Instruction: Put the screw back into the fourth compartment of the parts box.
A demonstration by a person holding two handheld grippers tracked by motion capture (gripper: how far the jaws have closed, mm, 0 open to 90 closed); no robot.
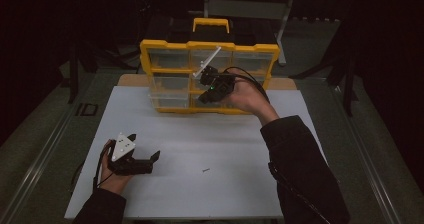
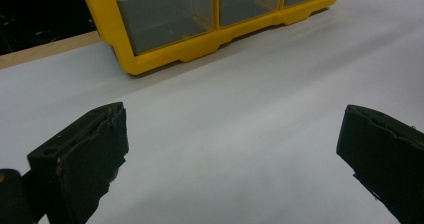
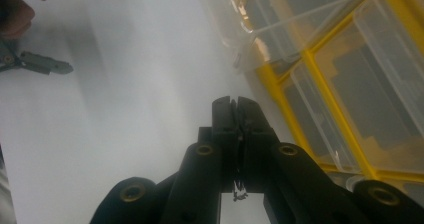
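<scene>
Overhead, screw (image 3: 240, 190) in right hand-held gripper (image 3: 238, 103)

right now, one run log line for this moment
left gripper: open, resting on table | right gripper: shut on small screw, raised by yellow organizer

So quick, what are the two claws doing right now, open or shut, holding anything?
Left gripper: open, nothing between its jaws, low over the white table.
Right gripper: shut, pinching a small screw near the yellow organizer.
</scene>
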